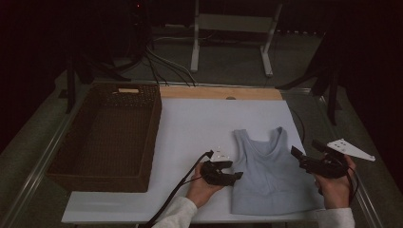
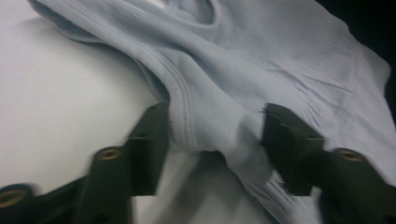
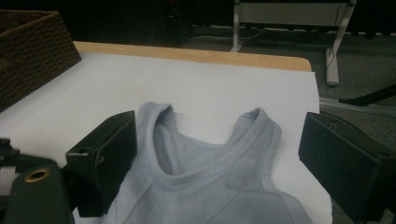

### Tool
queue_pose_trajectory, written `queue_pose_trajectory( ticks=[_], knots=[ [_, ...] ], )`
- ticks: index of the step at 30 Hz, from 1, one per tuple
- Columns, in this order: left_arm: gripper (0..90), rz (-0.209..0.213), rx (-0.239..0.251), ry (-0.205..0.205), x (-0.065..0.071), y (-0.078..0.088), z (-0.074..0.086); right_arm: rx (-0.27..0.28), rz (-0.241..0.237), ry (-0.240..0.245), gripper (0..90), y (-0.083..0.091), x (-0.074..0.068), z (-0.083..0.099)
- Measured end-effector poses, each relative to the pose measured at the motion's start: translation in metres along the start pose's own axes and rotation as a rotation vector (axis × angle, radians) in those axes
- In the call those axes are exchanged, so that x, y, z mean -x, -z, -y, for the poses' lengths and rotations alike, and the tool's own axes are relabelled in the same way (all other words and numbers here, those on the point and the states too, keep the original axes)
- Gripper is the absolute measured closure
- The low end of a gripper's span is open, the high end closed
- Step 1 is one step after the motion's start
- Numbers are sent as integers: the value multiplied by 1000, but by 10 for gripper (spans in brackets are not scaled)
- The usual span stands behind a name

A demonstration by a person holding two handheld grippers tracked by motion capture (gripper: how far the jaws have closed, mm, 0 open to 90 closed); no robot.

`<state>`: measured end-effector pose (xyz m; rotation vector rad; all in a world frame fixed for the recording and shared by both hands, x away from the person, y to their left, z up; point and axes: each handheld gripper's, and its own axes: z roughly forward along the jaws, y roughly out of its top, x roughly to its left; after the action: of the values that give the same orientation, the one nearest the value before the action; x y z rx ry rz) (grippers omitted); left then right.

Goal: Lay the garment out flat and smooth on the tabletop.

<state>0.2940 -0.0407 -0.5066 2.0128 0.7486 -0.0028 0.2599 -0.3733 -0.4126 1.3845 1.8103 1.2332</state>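
We work on a pale blue tank top (image 1: 270, 171) that lies flat on the white table (image 1: 199, 123), near its right side, straps pointing to the far edge. Our left claw (image 1: 236, 176) sits at the garment's left side seam, low to the surface. In the left gripper view the ribbed armhole edge (image 2: 184, 126) bunches up between the two jaws, one jaw at each side of the fold; the gap is partly drawn in, yet we cannot tell whether the pads already press the cloth or merely flank it. We judge this as the taking of a grip on the side edge, so the fabric can be lifted or folded over.

Our right claw (image 1: 298, 154) hovers at the garment's right edge, jaws spread wide and holding nothing; in the right gripper view they frame the two straps (image 3: 254, 122) and the neckline, a fair waiting pose for the matching pinch.

A woven brown basket (image 1: 107, 135) stands at the left of the table, well apart from the top, a likely place for the finished garment.
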Motion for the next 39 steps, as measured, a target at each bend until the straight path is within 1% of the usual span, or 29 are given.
queue_pose_trajectory(
  ticks=[2, 3, 5, 6, 8, 10, 16, 20, 26, 37, 39],
  knots=[
    [517, 9, -12, 2, 0, -1, 0, 1, 1, 0, 120, 0, 0, 0],
    [560, 12, -15, -3, 0, -1, 0, 0, 2, 0, 120, 0, 0, 0],
    [638, 4, -21, -15, 1, 0, -1, 0, 1, 1, 120, 0, 0, 0],
    [680, 9, -25, -24, 2, 0, -1, 0, 1, 1, 120, 0, 0, 0],
    [732, 4, -25, -45, 6, 0, -2, 0, 0, 2, 120, 0, 0, 0],
    [764, 6, -20, -59, 8, 0, -3, -1, 0, 4, 120, 0, 0, 0],
    [778, -3, -14, -74, 8, 5, -6, 2, 2, 2, 120, 0, 1, 0],
    [778, -13, 0, -65, 7, 8, -7, 2, 3, 3, 120, 1, 1, 0],
    [780, -30, 15, -65, 3, 15, -9, 3, 4, 4, 120, 1, 1, 0],
    [782, -53, 22, -60, -3, 25, -11, 2, 7, 11, 120, 1, 1, 1],
    [782, -58, 27, -54, -4, 26, -11, 2, 7, 13, 120, 1, 1, 0]
  ],
)
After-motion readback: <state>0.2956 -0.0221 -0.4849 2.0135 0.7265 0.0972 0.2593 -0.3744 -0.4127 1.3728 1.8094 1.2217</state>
